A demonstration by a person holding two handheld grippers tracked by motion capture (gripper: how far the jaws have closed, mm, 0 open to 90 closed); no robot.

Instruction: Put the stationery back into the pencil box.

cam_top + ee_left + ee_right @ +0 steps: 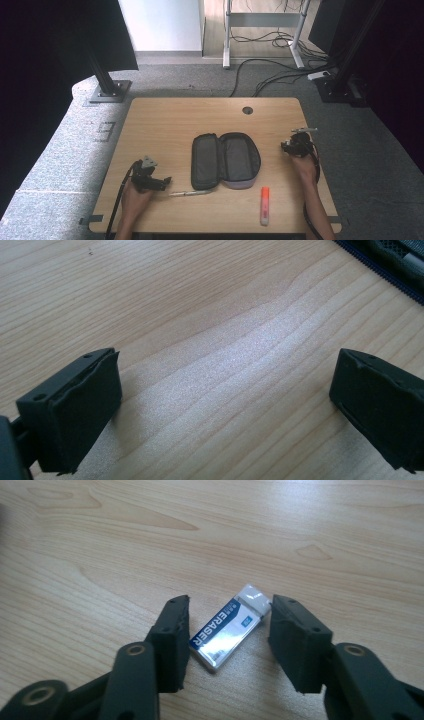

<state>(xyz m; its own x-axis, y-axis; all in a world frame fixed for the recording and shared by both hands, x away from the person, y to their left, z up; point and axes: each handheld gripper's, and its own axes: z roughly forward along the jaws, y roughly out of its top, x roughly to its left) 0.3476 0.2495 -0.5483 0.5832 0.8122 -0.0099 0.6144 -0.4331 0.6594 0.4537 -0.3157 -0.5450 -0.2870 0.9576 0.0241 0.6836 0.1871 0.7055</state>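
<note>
Straddling the eraser (229, 628) with the right gripper (227, 637): jaws part-open, one each side, neither pad touching yet as far as I can tell. Eraser lies flat on the tabletop (125, 545) at lower centre of the right gripper view, skewed to the jaw line. Judgement: light, small, slightly rubbery block in a glossy paper sleeve; sleeve may slip, so pinch across the short sides at mid-length, low. Skew means it may rotate on closing. In the high view the right gripper (298, 143) sits at right of centre, forearm coming straight up from the bottom edge. Left gripper (150, 176) rests lower left, jaws wide over bare wood, near the pen (191, 192) and open pencil case (225, 160).
</note>
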